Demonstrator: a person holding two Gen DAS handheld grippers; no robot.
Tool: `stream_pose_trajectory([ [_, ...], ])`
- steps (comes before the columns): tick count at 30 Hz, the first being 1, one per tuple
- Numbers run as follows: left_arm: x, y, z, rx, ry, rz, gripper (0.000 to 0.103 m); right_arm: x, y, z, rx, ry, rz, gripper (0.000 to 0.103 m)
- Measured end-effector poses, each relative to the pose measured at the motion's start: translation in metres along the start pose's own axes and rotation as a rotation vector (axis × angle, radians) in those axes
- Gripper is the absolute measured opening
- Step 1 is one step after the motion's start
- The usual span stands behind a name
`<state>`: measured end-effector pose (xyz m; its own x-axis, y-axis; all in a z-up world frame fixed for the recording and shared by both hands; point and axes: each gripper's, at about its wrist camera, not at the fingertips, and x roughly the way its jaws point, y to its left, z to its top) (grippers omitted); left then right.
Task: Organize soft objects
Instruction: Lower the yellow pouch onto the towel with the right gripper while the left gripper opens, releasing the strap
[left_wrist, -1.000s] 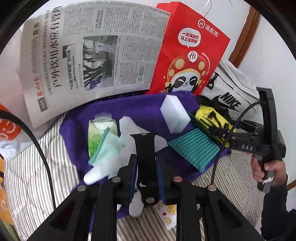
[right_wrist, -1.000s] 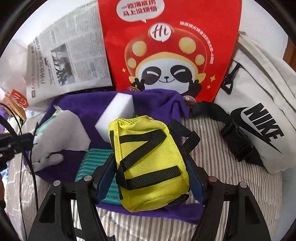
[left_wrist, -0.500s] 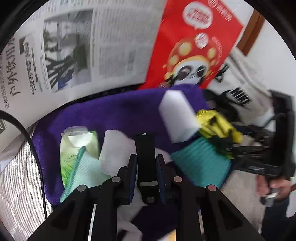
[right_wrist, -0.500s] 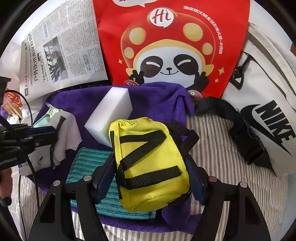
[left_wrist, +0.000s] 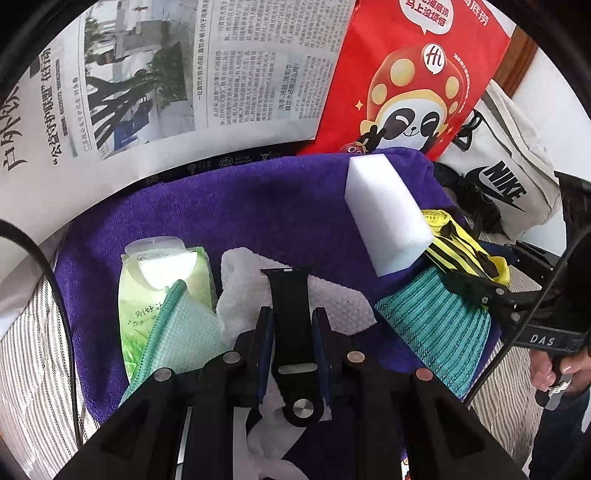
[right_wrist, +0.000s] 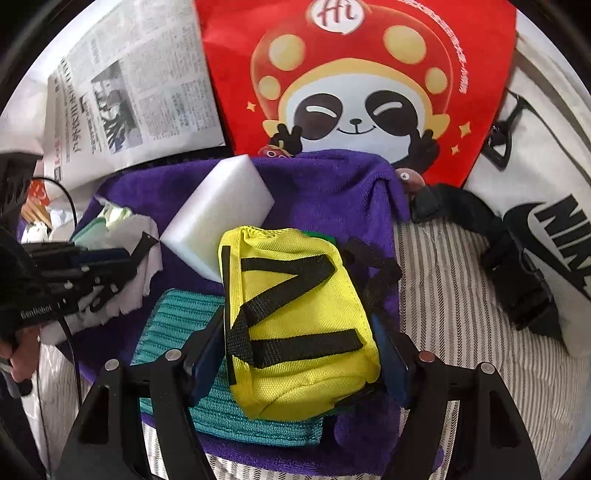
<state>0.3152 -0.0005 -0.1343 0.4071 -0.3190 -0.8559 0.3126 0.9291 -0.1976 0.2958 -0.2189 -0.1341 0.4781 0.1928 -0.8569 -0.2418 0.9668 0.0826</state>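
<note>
Now both grippers grip soft items above the purple towel (left_wrist: 229, 206).
Left gripper (left_wrist: 291, 332) clamps a black watch strap (left_wrist: 290, 295) over the towel's white cloth (left_wrist: 332, 299); right gripper (right_wrist: 301, 354) squeezes a yellow pouch (right_wrist: 295, 314) above the teal mat (right_wrist: 177, 325), beside the white sponge (right_wrist: 218, 218).

Purple towel (left_wrist: 229, 206) spread ahead of both grippers. On it: plain white sponge block (left_wrist: 388, 218); teal ribbed cloth (right_wrist: 192, 332); pale green packet (left_wrist: 162, 280); mint waffle-textured cloth (left_wrist: 177, 339); white crumpled tissue (left_wrist: 332, 299). Yellow pouch (right_wrist: 295, 317) crossed with black webbing. Black strap (left_wrist: 290, 314). Beneath, grey-and-white striped sheet (right_wrist: 461, 295). Beyond: red bag (right_wrist: 354, 74) printed with black-and-white panda under yellow-spotted cap; black-on-white newspaper (left_wrist: 147, 74); off-white bag (right_wrist: 546, 184) with black logo.
</note>
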Motion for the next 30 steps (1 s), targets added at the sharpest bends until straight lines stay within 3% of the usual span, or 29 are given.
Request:
stream_pose_trajectory([
  [7,-0.003,-0.004,-0.005,0.0,0.014,0.004,0.022,0.0,0.001,-0.009,0.006,0.001,0.036,0.078],
  [12,-0.011,-0.013,-0.016,0.02,0.026,0.009,0.03,-0.008,0.007,-0.016,-0.007,-0.003,0.028,0.08],
  [16,-0.021,-0.019,-0.025,0.03,0.026,0.01,0.043,-0.023,0.007,-0.021,-0.001,-0.013,0.019,0.081],
  [19,-0.03,-0.025,-0.031,0.036,0.03,0.023,0.049,-0.034,0.006,-0.025,0.022,-0.032,0.018,0.087],
  [30,-0.083,-0.053,-0.075,0.048,-0.001,0.056,0.054,-0.073,-0.004,-0.041,0.122,-0.074,0.042,0.088],
])
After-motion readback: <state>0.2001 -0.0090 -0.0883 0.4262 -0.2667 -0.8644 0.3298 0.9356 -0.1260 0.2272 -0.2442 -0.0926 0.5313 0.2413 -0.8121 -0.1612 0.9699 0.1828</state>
